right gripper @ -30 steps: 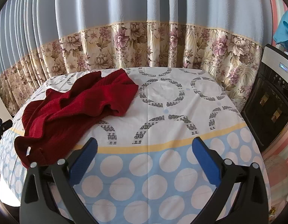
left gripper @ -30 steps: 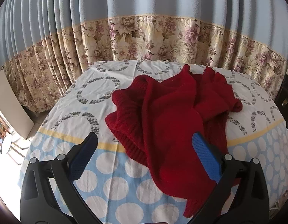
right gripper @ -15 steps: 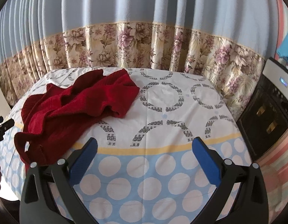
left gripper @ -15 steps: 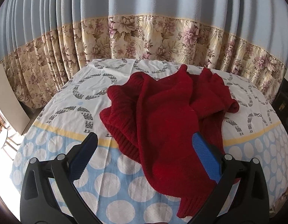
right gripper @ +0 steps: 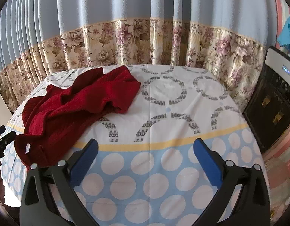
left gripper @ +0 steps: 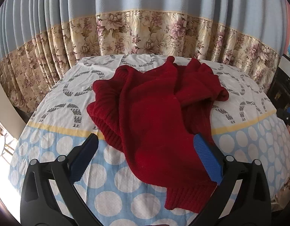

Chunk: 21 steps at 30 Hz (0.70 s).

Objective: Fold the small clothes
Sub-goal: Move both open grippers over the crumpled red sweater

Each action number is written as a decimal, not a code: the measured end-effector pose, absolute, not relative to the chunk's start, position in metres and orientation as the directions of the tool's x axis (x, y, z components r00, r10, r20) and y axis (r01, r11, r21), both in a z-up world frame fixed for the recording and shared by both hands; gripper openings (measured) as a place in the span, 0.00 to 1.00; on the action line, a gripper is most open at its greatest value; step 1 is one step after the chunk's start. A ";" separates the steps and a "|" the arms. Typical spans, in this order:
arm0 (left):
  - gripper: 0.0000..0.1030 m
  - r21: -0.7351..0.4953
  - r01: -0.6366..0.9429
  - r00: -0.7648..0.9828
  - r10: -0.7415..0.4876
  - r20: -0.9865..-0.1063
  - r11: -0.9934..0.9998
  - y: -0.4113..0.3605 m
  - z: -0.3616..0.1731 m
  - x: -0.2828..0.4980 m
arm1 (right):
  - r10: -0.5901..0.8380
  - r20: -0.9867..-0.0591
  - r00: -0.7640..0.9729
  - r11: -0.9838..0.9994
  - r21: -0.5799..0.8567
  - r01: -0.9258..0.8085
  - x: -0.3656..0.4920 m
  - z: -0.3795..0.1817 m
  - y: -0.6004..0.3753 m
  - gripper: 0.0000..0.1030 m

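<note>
The red knitted sweater (left gripper: 154, 116) is seen lying crumpled on the left half of the table, its body bunched in ridges and one ribbed cuff or hem trailing toward the near edge; no flat panel or straight fold line can be made out, so the folding is judged not yet begun; spreading, smoothing and every fold are judged to remain. One garment is counted; no folded pile is shown anywhere. The sweater is borne by one patterned cloth (right gripper: 182, 150), white with grey rings farther off, a yellow band, then blue with white dots. Two grippers are counted: the left gripper (left gripper: 145, 162) is held over the sweater's near end, jaws wide apart, nothing clamped; the right gripper (right gripper: 145, 162) is held above bare cloth, well apart from the sweater, jaws likewise apart and empty. Behind, one pleated blue curtain (right gripper: 126, 18) with a floral border is seen; one dark appliance (right gripper: 272, 109) stands at the right.
</note>
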<state>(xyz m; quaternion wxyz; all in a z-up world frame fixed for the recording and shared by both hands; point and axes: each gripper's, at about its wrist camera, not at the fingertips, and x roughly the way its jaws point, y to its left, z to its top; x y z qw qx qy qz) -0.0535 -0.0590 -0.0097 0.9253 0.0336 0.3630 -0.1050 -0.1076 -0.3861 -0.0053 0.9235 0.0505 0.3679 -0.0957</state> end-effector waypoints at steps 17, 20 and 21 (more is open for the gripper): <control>0.97 -0.023 0.314 0.678 -0.241 -0.695 0.949 -0.088 -0.012 -0.064 | -0.122 -0.697 0.707 0.973 0.056 0.224 -0.111 -0.020 -0.387 0.98; 0.97 -0.009 0.335 0.655 -0.240 -0.717 0.942 -0.096 -0.026 -0.060 | -0.122 -0.698 0.706 0.972 0.061 0.228 -0.111 -0.022 -0.389 0.98; 0.97 -0.001 0.338 0.651 -0.235 -0.722 0.941 -0.099 -0.029 -0.058 | -0.123 -0.700 0.703 0.971 0.061 0.230 -0.111 -0.023 -0.390 0.98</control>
